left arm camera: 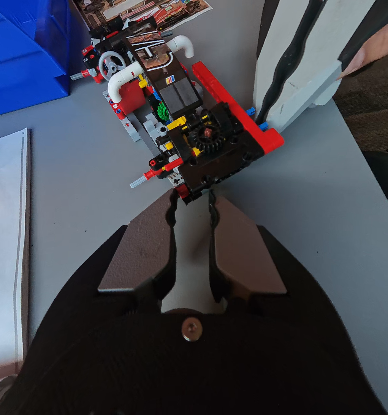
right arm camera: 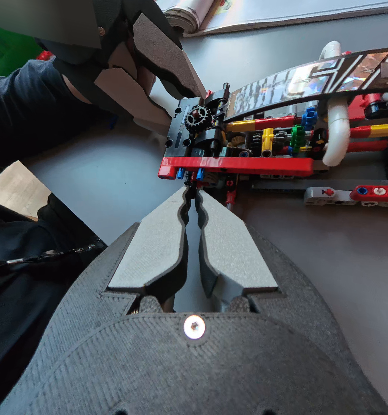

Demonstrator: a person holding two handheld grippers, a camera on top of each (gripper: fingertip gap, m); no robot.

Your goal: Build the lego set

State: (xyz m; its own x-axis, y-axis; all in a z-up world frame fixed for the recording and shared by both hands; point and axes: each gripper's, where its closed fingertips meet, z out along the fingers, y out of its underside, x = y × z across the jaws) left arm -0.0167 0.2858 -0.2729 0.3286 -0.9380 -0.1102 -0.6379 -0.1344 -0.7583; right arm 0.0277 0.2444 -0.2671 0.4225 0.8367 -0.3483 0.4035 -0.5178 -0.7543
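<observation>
Your right gripper [right arm camera: 192, 195] is pinched shut on a thin black pin [right arm camera: 192, 191] below the red beam [right arm camera: 237, 165]; keep it square to the hole. The pin's seating seems partial, though shadow hides it. Farther off, your left gripper [left arm camera: 194, 195] clamps the model's [left arm camera: 188, 125] rear corner; hold firm.

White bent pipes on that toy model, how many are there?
2: one white pipe right of the black top panel, another left of it by the grey steering wheel. Others may be hidden.
</observation>
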